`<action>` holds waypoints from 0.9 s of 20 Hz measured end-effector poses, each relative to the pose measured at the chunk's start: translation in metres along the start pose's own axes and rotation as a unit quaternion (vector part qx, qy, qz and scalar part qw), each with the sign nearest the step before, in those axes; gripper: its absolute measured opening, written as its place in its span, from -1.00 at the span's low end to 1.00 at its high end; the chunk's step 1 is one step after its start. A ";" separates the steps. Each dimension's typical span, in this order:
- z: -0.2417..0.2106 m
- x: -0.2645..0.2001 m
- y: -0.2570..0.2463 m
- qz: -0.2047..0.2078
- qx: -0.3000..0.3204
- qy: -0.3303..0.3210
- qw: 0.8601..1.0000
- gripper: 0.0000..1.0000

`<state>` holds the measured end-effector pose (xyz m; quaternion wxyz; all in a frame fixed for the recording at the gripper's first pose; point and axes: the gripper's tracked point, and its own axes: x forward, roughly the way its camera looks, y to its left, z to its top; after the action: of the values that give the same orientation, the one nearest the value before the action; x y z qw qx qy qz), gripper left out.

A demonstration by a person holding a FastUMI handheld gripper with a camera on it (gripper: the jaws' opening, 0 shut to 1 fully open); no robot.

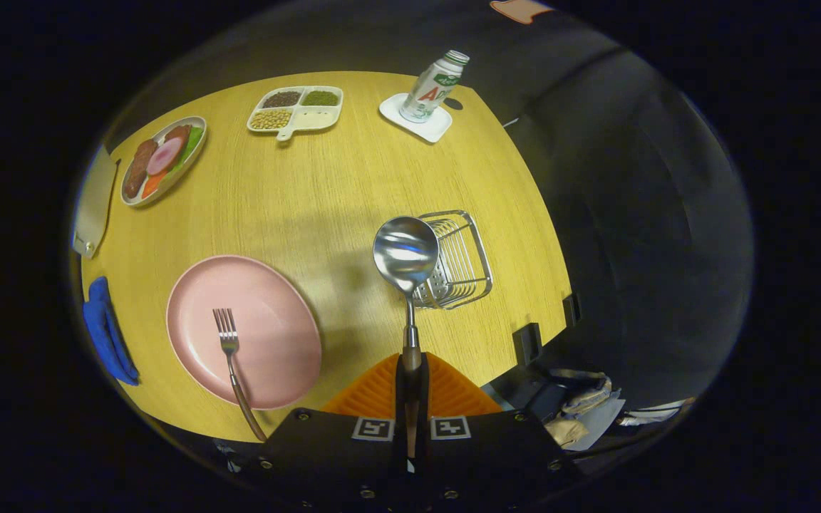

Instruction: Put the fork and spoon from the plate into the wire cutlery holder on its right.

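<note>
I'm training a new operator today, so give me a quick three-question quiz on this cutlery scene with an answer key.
1. True or false: the fork lies on the pink plate.
2. What does the gripper hold?
A. the fork
B. the spoon
C. the bottle
3. Fill in: the spoon's bowl hangs in front of the near left corner of the wire ______.

Key:
1. True; its handle runs out over the plate's near rim.
2. B; the jaws are closed on the spoon's handle, bowl pointing away from them.
3. cutlery holder, which stands on the table to the plate's right.
</note>
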<state>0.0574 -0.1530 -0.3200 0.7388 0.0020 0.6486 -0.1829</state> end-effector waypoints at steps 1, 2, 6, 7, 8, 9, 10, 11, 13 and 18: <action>0.000 0.003 -0.007 -0.002 0.003 0.006 1.000 -0.91; 0.003 0.009 -0.012 -0.002 0.005 0.011 1.000 -0.90; 0.008 0.026 -0.026 0.002 -0.011 0.037 0.999 -0.91; 0.008 0.027 -0.027 0.003 -0.016 0.045 0.999 -0.91; 0.007 0.029 -0.028 0.006 -0.022 0.053 0.998 -0.91; 0.008 0.034 -0.030 0.009 -0.027 0.063 0.998 -0.91; 0.008 0.036 -0.032 0.011 -0.030 0.071 0.997 -0.91; 0.009 0.039 -0.034 0.014 -0.034 0.079 0.996 -0.91; 0.012 0.044 -0.035 0.019 -0.042 0.090 0.995 -0.91; 0.016 0.055 -0.039 0.031 -0.054 0.106 0.993 -0.91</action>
<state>0.0672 -0.2079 -0.3607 0.6705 0.0015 0.7314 -0.1240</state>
